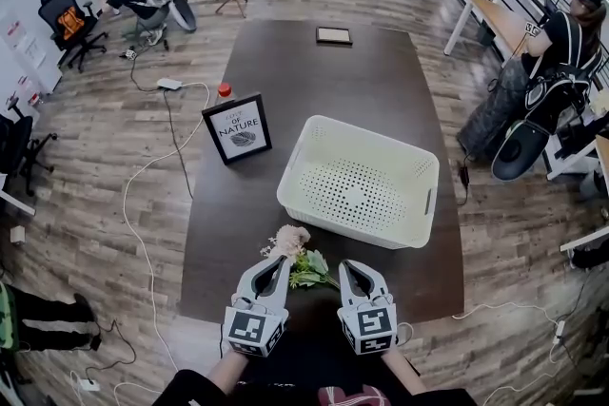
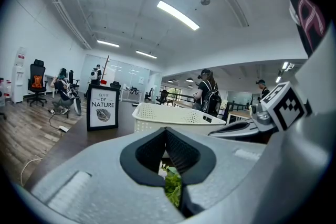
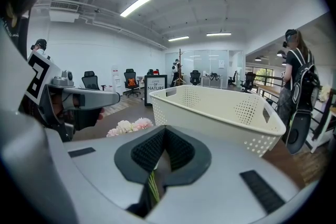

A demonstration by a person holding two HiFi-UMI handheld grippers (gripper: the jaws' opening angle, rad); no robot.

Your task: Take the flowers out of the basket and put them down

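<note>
Item: flowers (image 1: 299, 261) | Place: outside basket (image 1: 419, 168), just beside its near wall, low over counter (image 1: 381, 81) | Hold: left claw (image 1: 278, 260) clamped on leaves, right claw (image 1: 350, 269) clamped on stems | Risk: uneven release could drag or tear the stems.

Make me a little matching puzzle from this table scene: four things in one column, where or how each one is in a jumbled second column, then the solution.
Things
1. white basket
2. flowers
3. framed sign
4. right gripper

Places and states
A. closed on green stems
B. standing upright on the table, left of the basket in the head view
C. empty
D. outside the basket, by the table's near edge

Pairs: 1-C, 2-D, 3-B, 4-A.
</note>
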